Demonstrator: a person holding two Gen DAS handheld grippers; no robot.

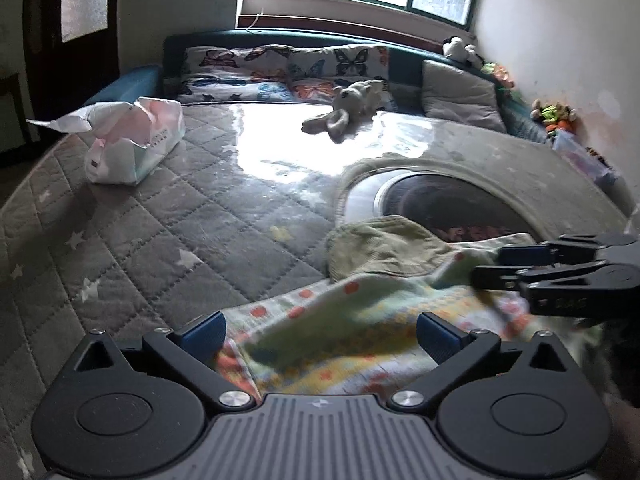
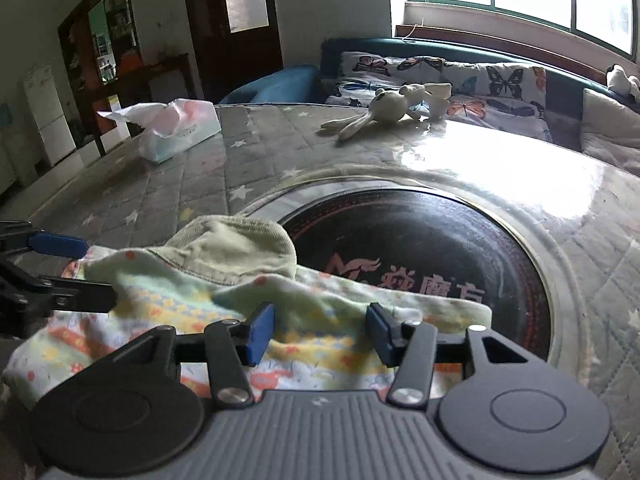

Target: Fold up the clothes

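We see one container, a soft tissue pack [image 1: 134, 142] lying on the quilted cover [image 1: 168, 216] toward the far left, its torn top open with a white tissue sticking out. The garment [image 1: 360, 320], a small patterned piece of clothing in pale green, yellow and orange, lies crumpled at the near edge of the cover, just in front of the round dark cooktop [image 2: 424, 252] and overlapping its near rim. A plain green part [image 2: 236, 248] of the clothing bulges up at the far side of the heap. Its long axis runs roughly left to right across both views; we cannot tell which end is the neck or hem. Our left gripper [image 1: 320, 332] hangs over the cloth with its jaws wide apart, and nothing sits between the blue pads [image 1: 206, 330]. Our right gripper [image 2: 322, 330] is partly open, its pads on either side of a raised fold; whether they pinch it we cannot tell. A toy rabbit [image 1: 348, 110] lies near the butterfly pillows [image 1: 280, 72].
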